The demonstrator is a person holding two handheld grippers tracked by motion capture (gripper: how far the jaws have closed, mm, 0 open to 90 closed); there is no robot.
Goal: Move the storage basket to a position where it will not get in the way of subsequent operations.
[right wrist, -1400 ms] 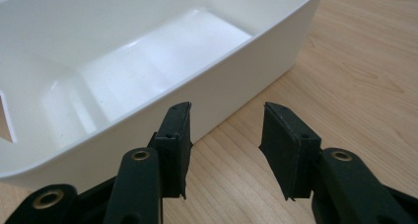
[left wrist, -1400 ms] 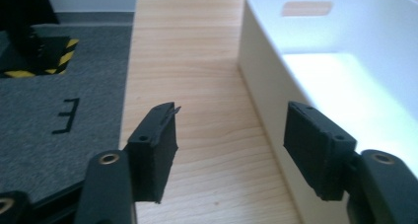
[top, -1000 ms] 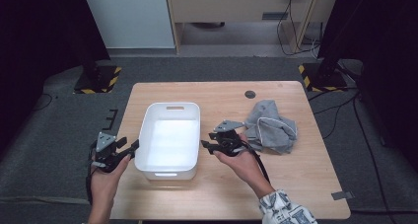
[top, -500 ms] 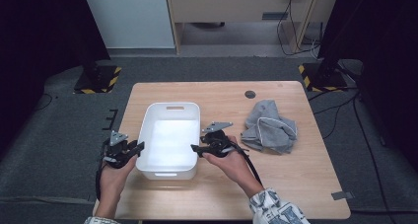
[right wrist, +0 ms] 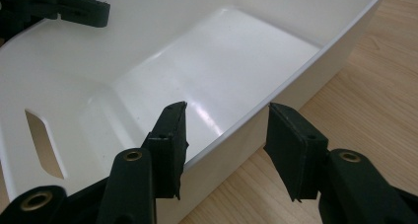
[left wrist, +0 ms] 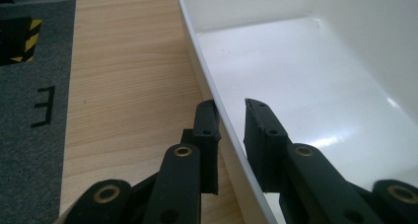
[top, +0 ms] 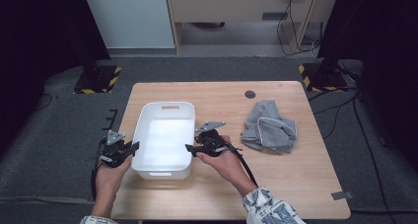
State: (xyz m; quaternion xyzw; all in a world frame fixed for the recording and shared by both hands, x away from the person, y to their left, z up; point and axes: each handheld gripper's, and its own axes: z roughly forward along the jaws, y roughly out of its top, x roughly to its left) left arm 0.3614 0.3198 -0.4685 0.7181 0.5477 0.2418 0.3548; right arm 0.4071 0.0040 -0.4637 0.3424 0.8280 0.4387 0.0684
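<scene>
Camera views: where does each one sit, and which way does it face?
High view: above the person's side, looking forward and down on the wooden table, white plastic tub and crumpled grey cloth; forearms, both hands show.
Left gripper view: rides the left gripper, its open jaws straddling the tub's wall.
Right gripper view: rides the right gripper, open jaws astride the opposite wall.
All three views share the tub.

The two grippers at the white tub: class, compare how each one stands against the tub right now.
The left gripper straddles the left wall of the white tub with a narrow gap, one jaw outside almost touching the wall. The right gripper straddles the right wall with a much wider gap, both jaws standing off it. Shared: both are open, with one jaw inside the tub and one outside, neither yet clamped.
</scene>
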